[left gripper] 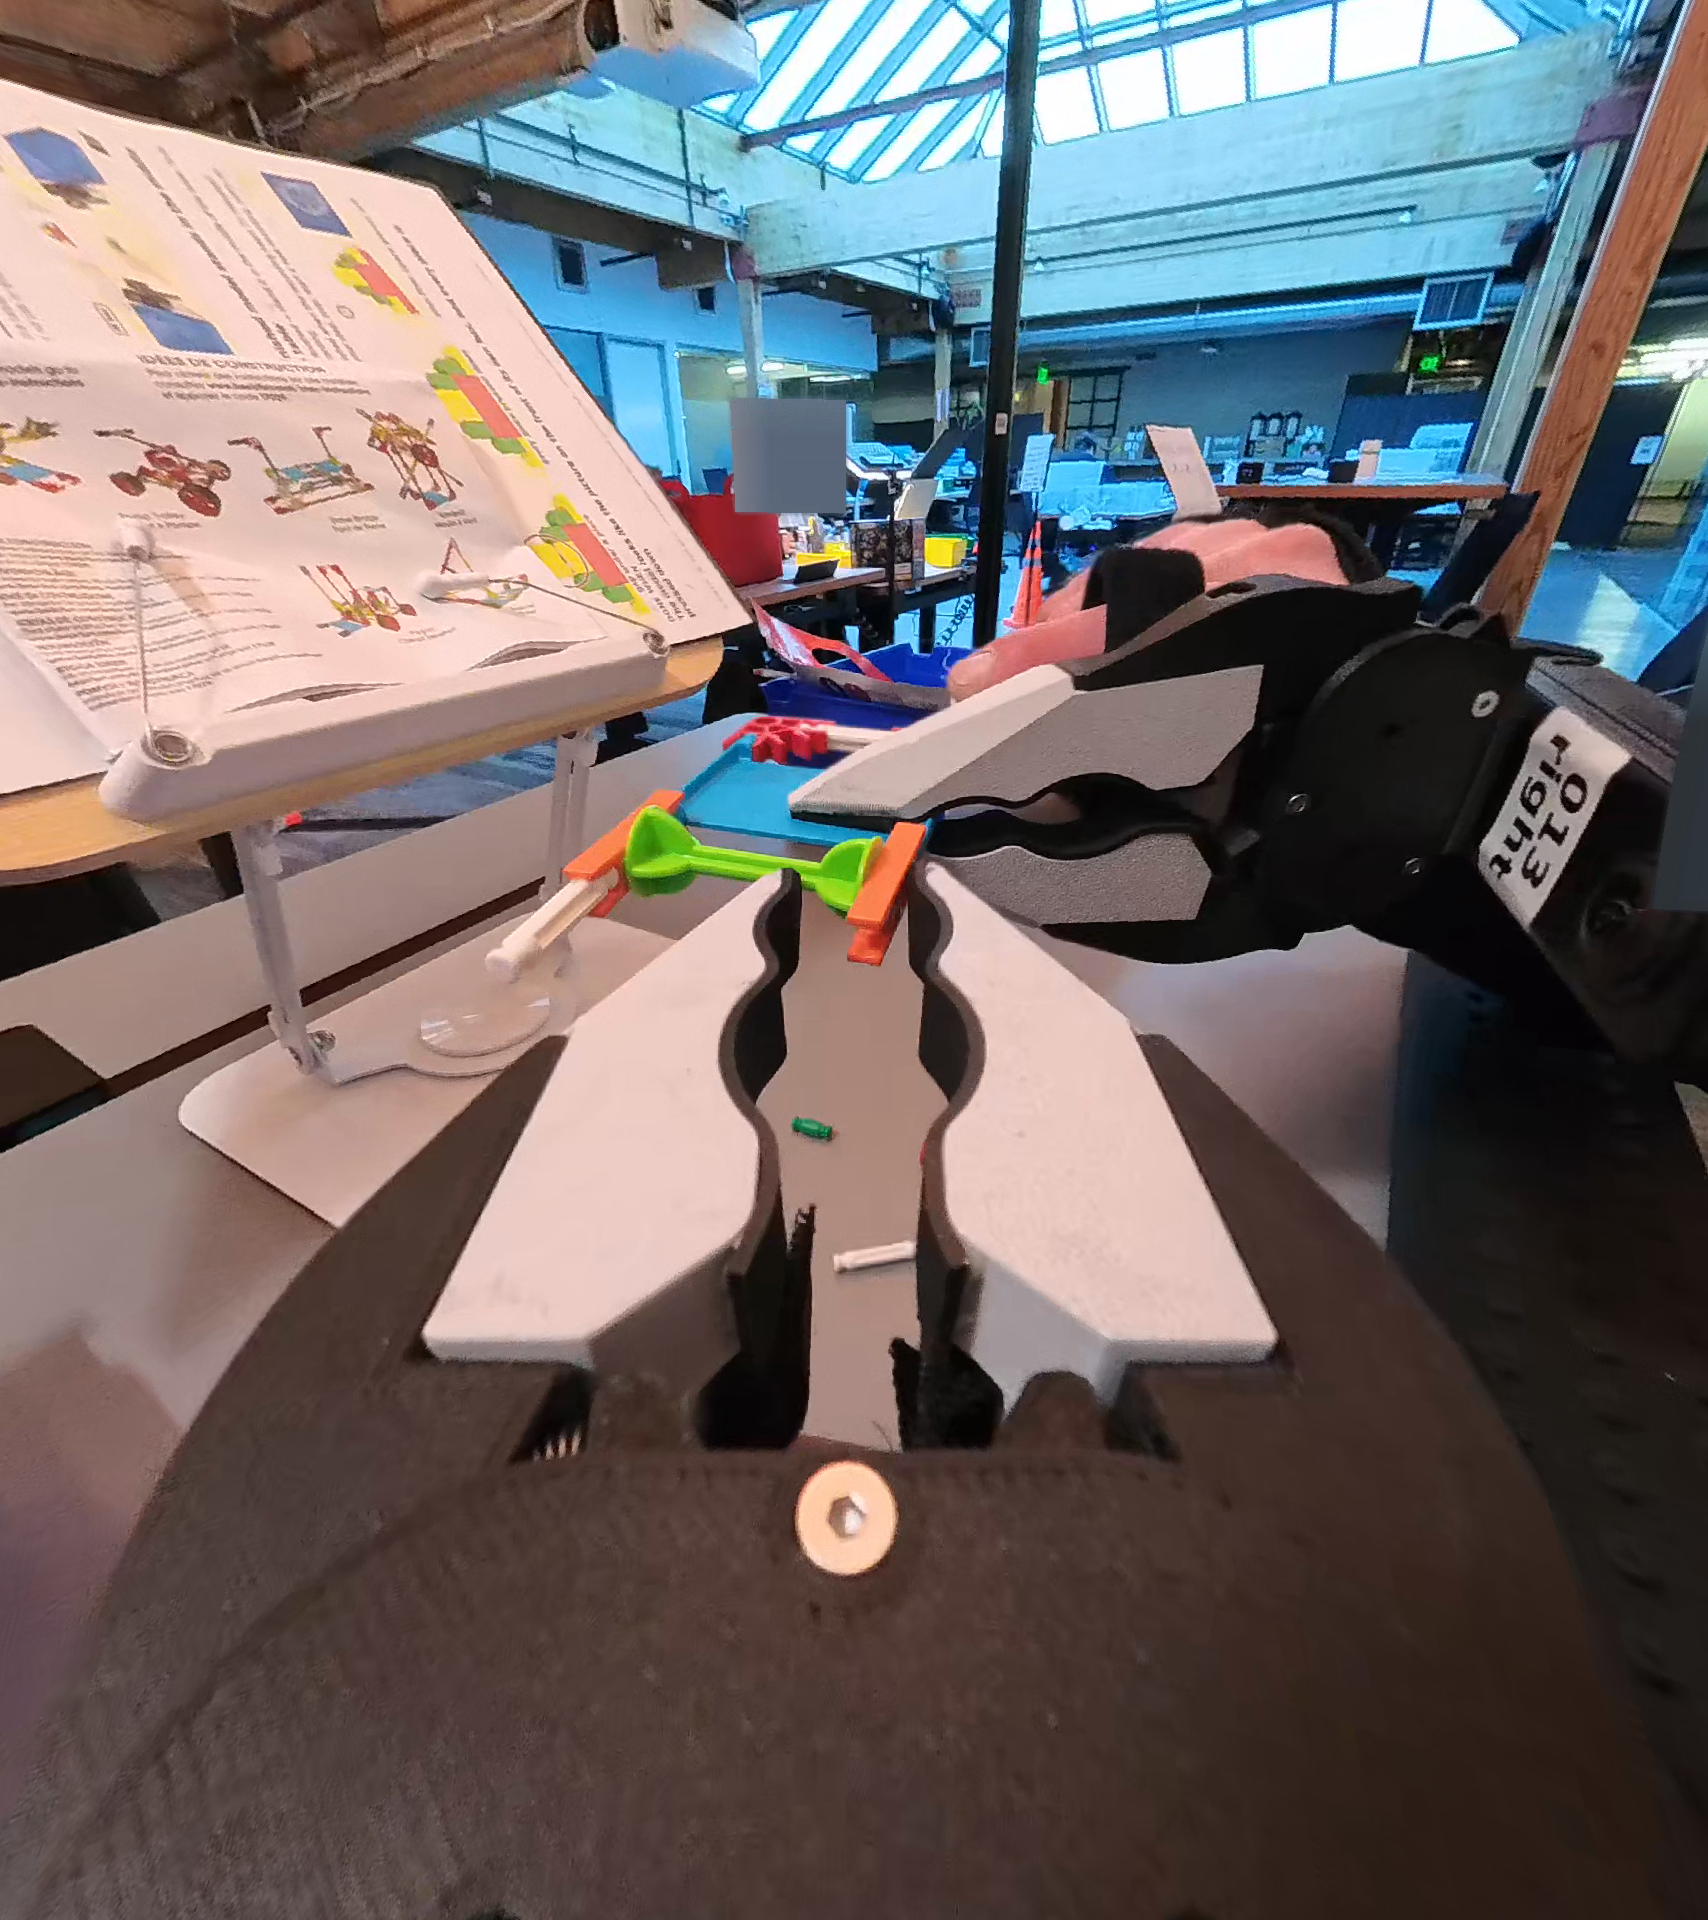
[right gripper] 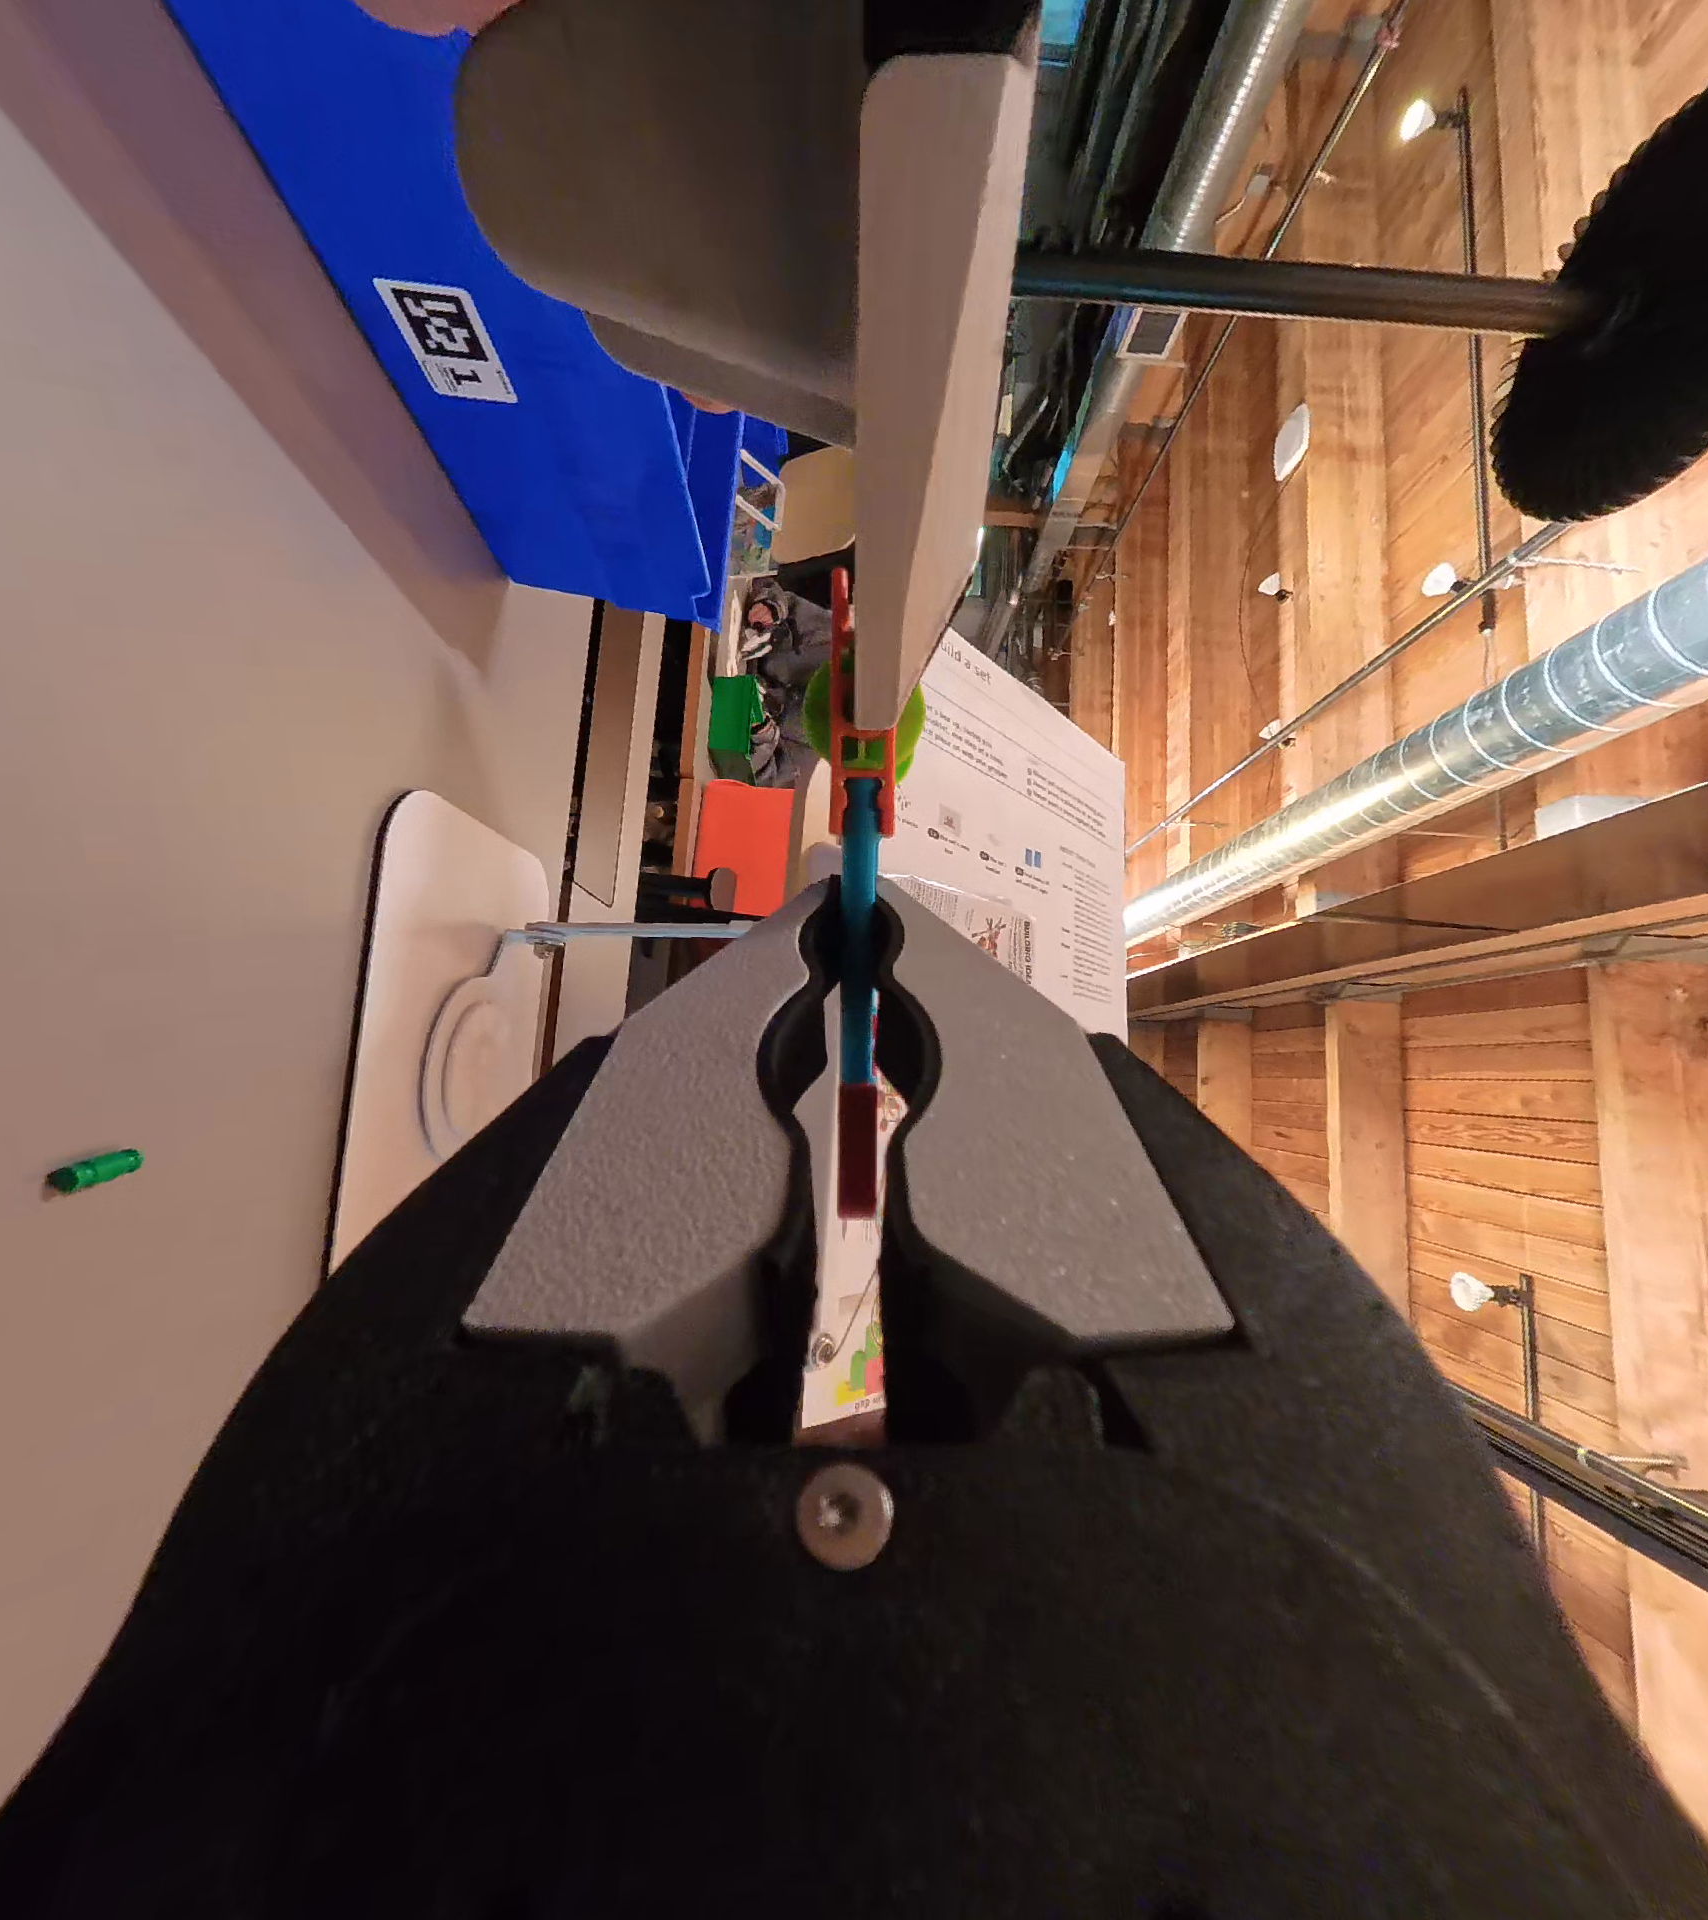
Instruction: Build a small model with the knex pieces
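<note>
Two grippers, the left gripper (left gripper: 855,894) and the right gripper (right gripper: 858,904), meet over one small toy assembly (left gripper: 756,868), with one green peg (left gripper: 812,1128) and one white peg (left gripper: 873,1257) loose on the table, beside one open instruction booklet (left gripper: 237,416) on a stand.

The left claw (left gripper: 855,883), grey fingers on a black textured body, points forward and level, its jaws pinched close at the tips. The right claw (right gripper: 855,904), of the same build, is rolled onto its side and reaches in from the right, jaws nearly closed. A person's hand (left gripper: 1234,566) grips its black housing under a strap.
</note>
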{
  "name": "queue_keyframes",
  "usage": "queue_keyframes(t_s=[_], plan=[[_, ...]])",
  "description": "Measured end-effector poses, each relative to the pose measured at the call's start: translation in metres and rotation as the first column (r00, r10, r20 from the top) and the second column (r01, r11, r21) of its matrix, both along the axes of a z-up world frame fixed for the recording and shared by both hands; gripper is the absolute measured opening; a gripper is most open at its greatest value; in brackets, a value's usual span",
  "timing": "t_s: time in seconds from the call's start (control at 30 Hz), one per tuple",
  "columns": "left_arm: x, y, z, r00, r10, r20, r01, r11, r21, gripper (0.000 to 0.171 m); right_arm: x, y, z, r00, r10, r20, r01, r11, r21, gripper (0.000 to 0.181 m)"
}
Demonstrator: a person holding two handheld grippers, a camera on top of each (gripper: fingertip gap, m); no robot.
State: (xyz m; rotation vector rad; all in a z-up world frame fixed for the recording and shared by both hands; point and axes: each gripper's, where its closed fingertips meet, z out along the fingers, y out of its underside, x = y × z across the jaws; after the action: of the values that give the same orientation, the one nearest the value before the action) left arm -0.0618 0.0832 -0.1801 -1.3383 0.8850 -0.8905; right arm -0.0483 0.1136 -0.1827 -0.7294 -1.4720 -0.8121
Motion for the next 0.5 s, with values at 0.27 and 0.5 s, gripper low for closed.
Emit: queue_keyframes(t_s=[0.27,0.5], plan=[[0.0,0.001,-0.003,1.0,-0.001,-0.023,0.003,0.998,0.056,0.013,-0.006,-0.011,-0.011,0.992,0.108,-0.063,-0.116,0.982,-0.149,0.011],[0.004,-0.007,-0.007,0.993,0.005,-0.12,0.019,0.981,0.194,0.013,0.0,-0.033,-0.004,0.907,0.185,-0.377,-0.381,0.74,-0.555,0.028]])
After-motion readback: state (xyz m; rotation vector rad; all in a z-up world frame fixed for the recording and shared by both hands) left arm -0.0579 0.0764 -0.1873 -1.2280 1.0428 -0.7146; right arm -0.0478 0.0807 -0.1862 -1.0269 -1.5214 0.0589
